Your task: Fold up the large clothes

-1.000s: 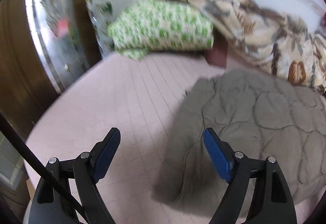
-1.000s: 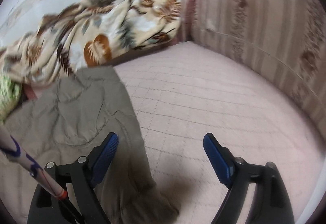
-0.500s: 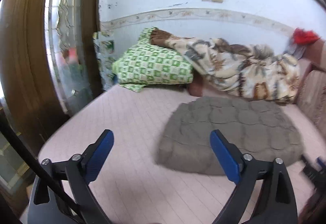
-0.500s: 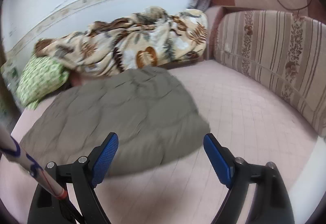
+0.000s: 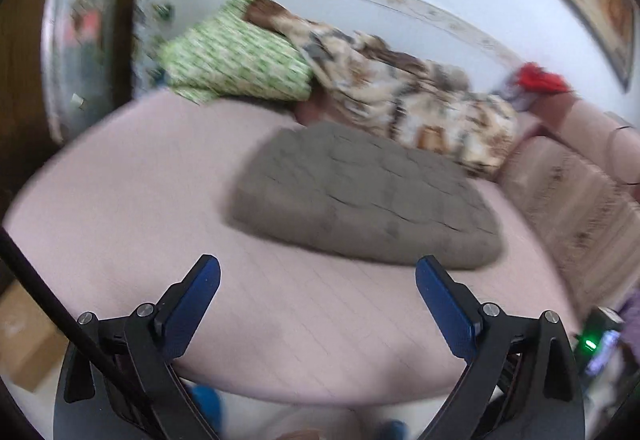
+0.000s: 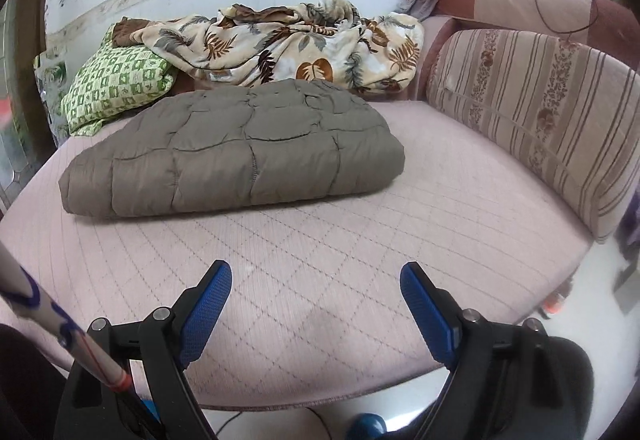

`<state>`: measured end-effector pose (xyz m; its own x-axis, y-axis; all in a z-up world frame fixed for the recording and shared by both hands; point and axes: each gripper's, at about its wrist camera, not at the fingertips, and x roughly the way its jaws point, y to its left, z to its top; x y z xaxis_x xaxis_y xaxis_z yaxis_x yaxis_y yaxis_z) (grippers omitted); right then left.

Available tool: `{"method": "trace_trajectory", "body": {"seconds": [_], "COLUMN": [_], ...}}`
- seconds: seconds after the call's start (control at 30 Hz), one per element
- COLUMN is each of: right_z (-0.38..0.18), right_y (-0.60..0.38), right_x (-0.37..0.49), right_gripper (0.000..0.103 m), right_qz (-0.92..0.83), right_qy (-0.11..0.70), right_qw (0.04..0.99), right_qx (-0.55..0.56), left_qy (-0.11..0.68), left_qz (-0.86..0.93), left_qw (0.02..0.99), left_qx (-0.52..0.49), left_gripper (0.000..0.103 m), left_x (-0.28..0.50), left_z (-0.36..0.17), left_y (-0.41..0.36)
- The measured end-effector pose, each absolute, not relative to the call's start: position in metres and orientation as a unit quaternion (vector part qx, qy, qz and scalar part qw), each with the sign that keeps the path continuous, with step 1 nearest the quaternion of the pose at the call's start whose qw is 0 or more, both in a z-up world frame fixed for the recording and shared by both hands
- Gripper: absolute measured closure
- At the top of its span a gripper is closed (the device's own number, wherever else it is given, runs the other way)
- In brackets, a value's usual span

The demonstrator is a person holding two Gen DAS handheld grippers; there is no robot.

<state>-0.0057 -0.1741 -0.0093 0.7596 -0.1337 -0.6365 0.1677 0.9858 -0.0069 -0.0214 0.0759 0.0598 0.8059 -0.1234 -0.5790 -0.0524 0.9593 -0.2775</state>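
Observation:
A grey-brown quilted garment (image 6: 236,152) lies folded into a thick rectangle on the pink mattress (image 6: 340,240); it also shows, blurred, in the left wrist view (image 5: 360,196). My left gripper (image 5: 318,280) is open and empty, held back near the mattress's front edge, well short of the garment. My right gripper (image 6: 316,280) is open and empty too, above the front part of the mattress, apart from the garment.
A green checked pillow (image 6: 116,84) and a leaf-print blanket (image 6: 296,44) lie behind the garment against the wall. A striped back cushion (image 6: 536,116) stands along the right side. A wooden door frame (image 5: 24,80) is at the left. The floor lies below the mattress edge.
Both grippers have pulled back and up from the garment towards the mattress's front edge. One second ago they hovered right over its edges; now the whole folded garment lies in view ahead.

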Motion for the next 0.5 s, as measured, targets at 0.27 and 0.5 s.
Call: {"method": "trace_trajectory", "body": {"seconds": [0.27, 0.5], "right_z": [-0.001, -0.011], "right_y": [-0.177, -0.172], "right_x": [-0.009, 0.000], "right_gripper": [0.014, 0.013], "right_qz": [-0.097, -0.102], "right_qy": [0.320, 0.331], "right_qw": [0.942, 0.938], "right_qx": [0.023, 0.002], "left_qy": [0.325, 0.344], "left_qz": [-0.001, 0.079], "left_qw": [0.941, 0.935], "left_qx": [-0.100, -0.012], "left_gripper": [0.005, 0.005], "left_x": [-0.026, -0.008], "left_z": [0.054, 0.035], "left_y": [0.056, 0.045]}}
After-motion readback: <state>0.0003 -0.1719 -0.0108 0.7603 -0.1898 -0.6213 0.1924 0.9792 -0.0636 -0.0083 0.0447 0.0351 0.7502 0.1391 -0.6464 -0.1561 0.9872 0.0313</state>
